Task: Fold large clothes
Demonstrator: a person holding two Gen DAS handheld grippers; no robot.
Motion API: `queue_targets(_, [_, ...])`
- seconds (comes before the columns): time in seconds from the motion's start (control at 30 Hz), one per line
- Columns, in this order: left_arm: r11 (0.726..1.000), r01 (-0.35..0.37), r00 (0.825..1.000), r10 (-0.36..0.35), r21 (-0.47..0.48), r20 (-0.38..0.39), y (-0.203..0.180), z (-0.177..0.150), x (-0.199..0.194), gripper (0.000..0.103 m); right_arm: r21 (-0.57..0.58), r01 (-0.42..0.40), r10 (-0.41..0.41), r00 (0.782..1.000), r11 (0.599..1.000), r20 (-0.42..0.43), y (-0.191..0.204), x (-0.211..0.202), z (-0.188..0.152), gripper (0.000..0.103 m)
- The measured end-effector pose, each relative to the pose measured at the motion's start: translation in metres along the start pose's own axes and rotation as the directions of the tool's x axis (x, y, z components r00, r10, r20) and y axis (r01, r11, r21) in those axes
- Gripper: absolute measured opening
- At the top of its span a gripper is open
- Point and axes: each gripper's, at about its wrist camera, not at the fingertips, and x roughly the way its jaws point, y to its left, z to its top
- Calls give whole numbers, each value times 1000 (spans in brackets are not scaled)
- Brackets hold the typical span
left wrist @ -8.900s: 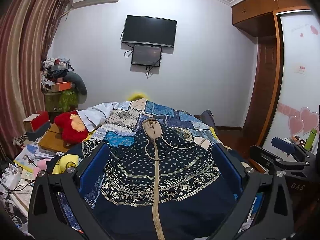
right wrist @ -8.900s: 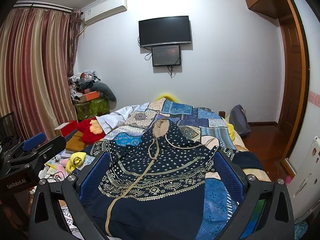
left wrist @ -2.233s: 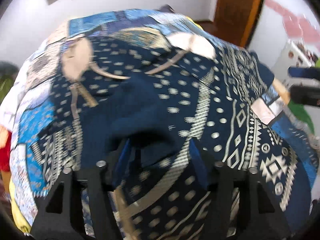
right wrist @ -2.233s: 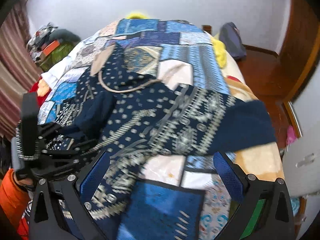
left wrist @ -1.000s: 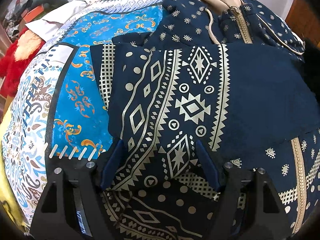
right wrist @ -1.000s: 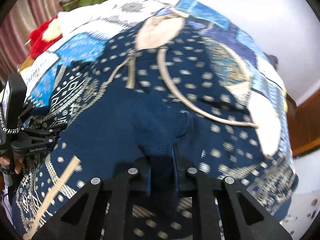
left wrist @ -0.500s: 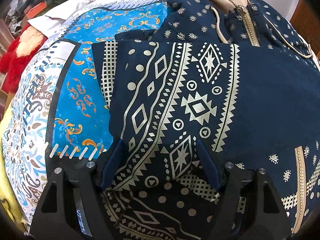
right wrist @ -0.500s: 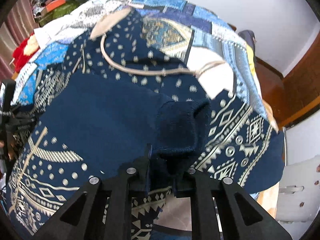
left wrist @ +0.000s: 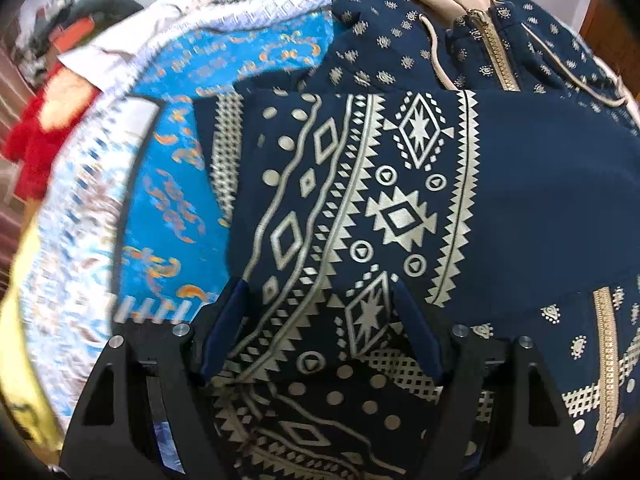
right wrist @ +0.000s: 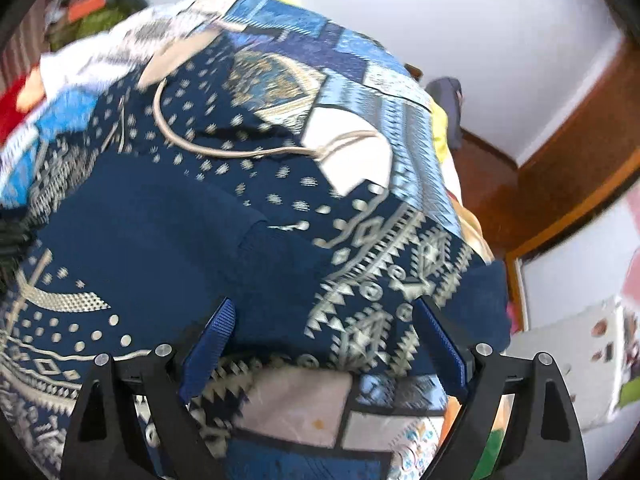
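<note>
Right gripper (right wrist: 324, 336) fingers opening above the navy hoodie (right wrist: 180, 232).

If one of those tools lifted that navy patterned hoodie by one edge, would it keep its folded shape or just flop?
Probably flop: the hoodie lies draped and creased over the quilt, so it looks soft. Its folded-in sleeve would likely slide open. The loose drawstring would probably dangle.
</note>
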Motion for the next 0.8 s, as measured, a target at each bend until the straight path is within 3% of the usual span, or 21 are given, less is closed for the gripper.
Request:
queue_targets(0.07, [998,-52,999,51,40,16,-7,4,-10,75,44,-3,2,1000,999,12,-18,-9,-4,89])
queue_targets(0.17, [997,-42,998,39,58,53,-14,12,-31,75,101,-19,16,1000,995,26,-44,-21,-10,89])
queue_targets(0.47, [994,96,978,-104,56,179,-65,55,-102,75,317,-20,15,1000,948,17,-151,-28,-44,89])
queue_targets(0.57, [987,132,970,-148,94,193,-97,64,-114,75,406,-8,9,1000,914,0,-185,-22,-59,89])
queue_targets(0.8, [950,216,958,-251,225,140,-181,69,-108,75,609,-66,108,994,790,-32,-252,20,-84,89])
